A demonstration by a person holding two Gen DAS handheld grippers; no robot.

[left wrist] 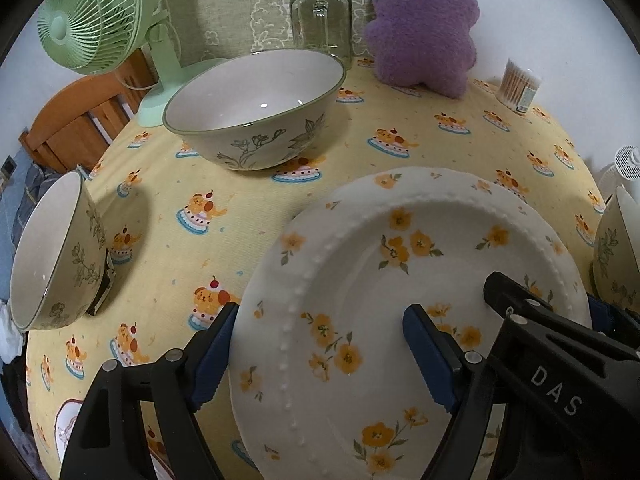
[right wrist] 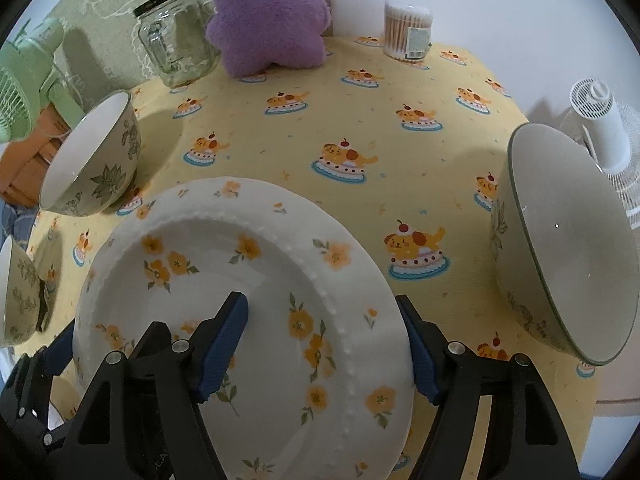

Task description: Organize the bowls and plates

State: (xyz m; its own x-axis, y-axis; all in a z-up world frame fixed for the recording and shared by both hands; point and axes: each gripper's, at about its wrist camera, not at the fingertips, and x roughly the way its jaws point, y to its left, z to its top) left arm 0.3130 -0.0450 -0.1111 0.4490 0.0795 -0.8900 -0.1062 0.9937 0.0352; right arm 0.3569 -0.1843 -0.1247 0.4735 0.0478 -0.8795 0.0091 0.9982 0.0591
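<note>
A white plate with orange flowers (left wrist: 400, 288) (right wrist: 248, 280) lies on the yellow tablecloth. My left gripper (left wrist: 320, 356) straddles the plate's left rim, jaws wide apart: one finger is outside the rim, one over the plate's well. My right gripper (right wrist: 324, 344) straddles the right rim the same way. Neither pinches the rim. A large floral bowl (left wrist: 256, 108) (right wrist: 92, 160) stands behind the plate. A second bowl (left wrist: 52, 252) (right wrist: 16, 296) is at the left. A third bowl (right wrist: 568, 248) (left wrist: 616, 248) is at the right.
At the back stand a green fan (left wrist: 96, 16), a glass jar (left wrist: 320, 16) (right wrist: 176, 40), a purple plush (left wrist: 420, 24) (right wrist: 268, 12) and a tub of cotton swabs (left wrist: 518, 86) (right wrist: 408, 30). A white fan (right wrist: 600, 128) is at the right edge. A wooden chair (left wrist: 76, 120) stands left.
</note>
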